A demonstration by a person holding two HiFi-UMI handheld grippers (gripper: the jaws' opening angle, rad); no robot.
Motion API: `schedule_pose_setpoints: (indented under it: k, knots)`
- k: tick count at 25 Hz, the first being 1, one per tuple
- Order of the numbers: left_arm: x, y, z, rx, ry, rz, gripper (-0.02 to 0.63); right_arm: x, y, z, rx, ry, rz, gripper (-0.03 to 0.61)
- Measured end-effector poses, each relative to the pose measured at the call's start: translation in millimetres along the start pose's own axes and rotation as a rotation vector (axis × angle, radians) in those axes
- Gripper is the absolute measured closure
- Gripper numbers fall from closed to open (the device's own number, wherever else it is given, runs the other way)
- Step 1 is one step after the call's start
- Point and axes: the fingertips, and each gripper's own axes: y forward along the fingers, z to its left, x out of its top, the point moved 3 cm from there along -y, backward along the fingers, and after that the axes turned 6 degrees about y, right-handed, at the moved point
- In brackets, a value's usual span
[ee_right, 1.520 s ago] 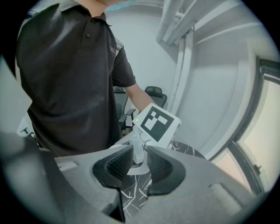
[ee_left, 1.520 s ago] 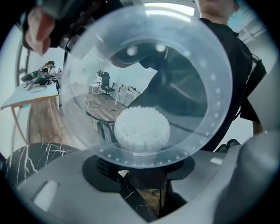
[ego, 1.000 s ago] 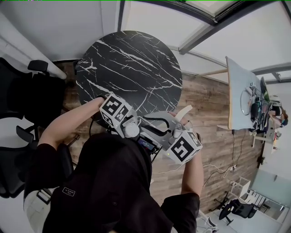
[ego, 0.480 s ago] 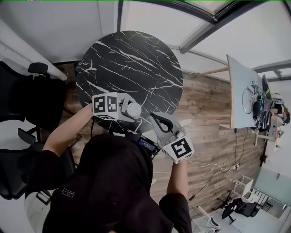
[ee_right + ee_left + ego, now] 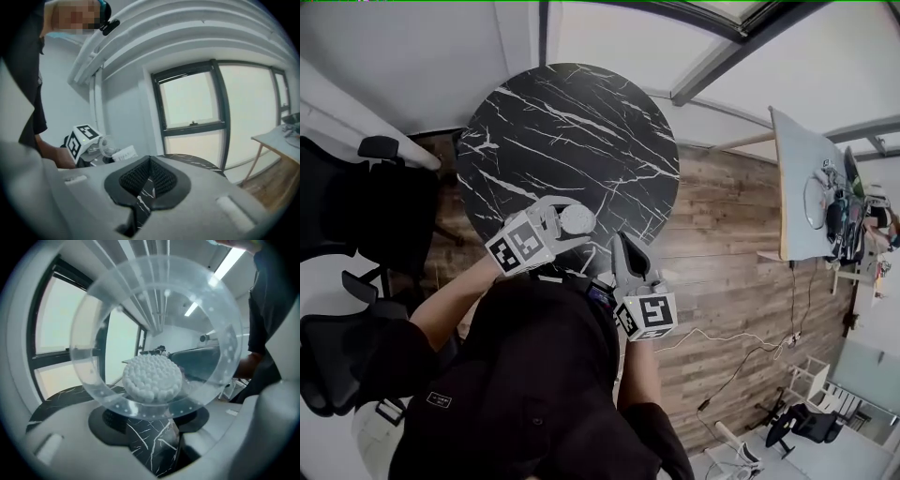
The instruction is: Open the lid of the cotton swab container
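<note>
Above the near rim of the round black table with white marble veins (image 5: 572,122), the left gripper (image 5: 565,223) grasps the clear round plastic cotton swab container (image 5: 577,218) between widely parted jaws. In the left gripper view the container shows its circular face, with the white bundle of cotton swab heads (image 5: 152,377) in the middle. So I judge that its long axis runs roughly along the jaws, away from the hand. Which end carries the lid, I cannot tell.

The right gripper (image 5: 620,249) is clenched on nothing: its two ribbed black pads (image 5: 135,178) meet, and only the table shows through the slit under them. In the head view the container lies at about 10 o'clock from the right gripper's tips, near but not touching. In the right gripper view it also sits at about 10 o'clock, small, just beside the marker cube (image 5: 79,138) of the left gripper.

As the left gripper is busy holding, the lid is probably work for the right one. It would first need to part its jaws and turn toward 10 o'clock, to meet the container's free end along that axis.
</note>
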Motion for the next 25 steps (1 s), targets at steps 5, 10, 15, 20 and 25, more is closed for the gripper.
schedule_pose_setpoints:
  k: [5, 10, 15, 20, 25]
  knots:
    - [-10, 3, 4, 0.104, -0.036, 0.015, 0.353, -4, -9, -17, -0.171, 0.072, -0.061, 0.575]
    - [-21, 2, 6, 0.163, -0.077, 0.027, 0.353, -22, -14, -16, -0.217, 0.098, -0.065, 0.575]
    - [-40, -2, 12, 0.239, -0.118, 0.043, 0.351, -48, -19, -27, -0.333, 0.13, -0.061, 0.577]
    - [-42, -4, 10, 0.265, -0.125, 0.025, 0.351, -51, -23, -32, -0.336, 0.141, -0.071, 0.577]
    - [-43, 1, 0, 0.238, -0.114, 0.028, 0.351, -51, -26, -30, -0.33, 0.131, -0.073, 0.577]
